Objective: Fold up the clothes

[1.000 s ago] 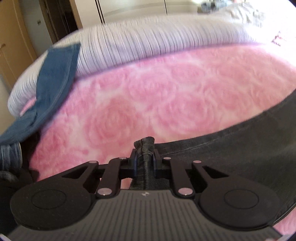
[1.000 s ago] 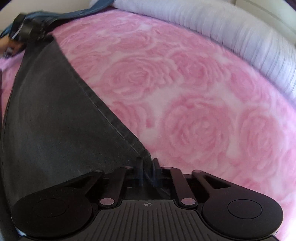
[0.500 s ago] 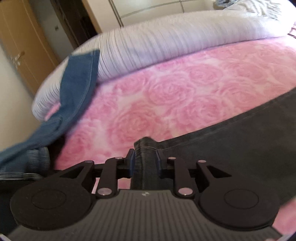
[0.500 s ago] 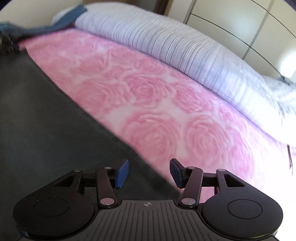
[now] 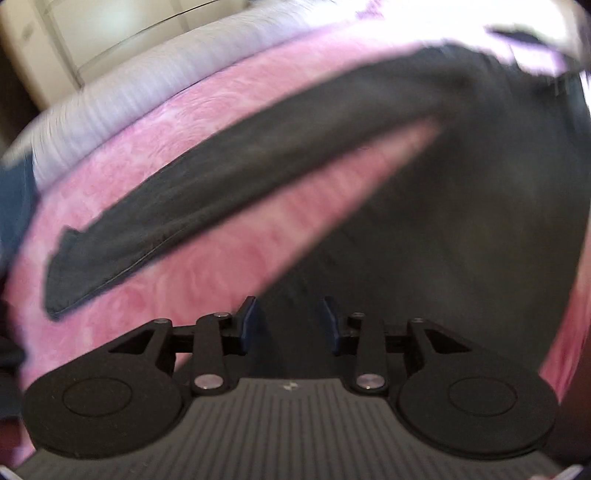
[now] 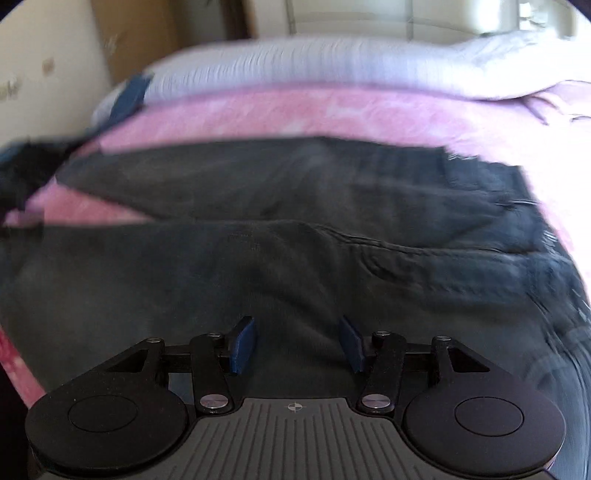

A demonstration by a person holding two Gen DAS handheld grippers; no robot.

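Note:
Dark grey jeans (image 5: 424,206) lie spread on a pink rose-patterned blanket (image 5: 207,266), their two legs splayed apart with a wedge of blanket between. In the right wrist view the jeans (image 6: 295,236) fill the middle, waistband toward the right. My left gripper (image 5: 289,319) hovers over the nearer leg, its jaws opening, with no cloth between the blue pads. Over the jeans' upper part my right gripper (image 6: 297,341) stands open and holds nothing.
A white ribbed quilt (image 6: 314,70) runs along the far side of the bed. A blue garment (image 6: 131,96) lies at its left end, also seen as a blue garment (image 5: 14,199) at the left edge. Cupboard doors (image 5: 122,33) stand behind.
Both grippers let go of the jeans' hem and opened, the right one first. Both swept sideways along the bed, so the whole pair of jeans now shows.

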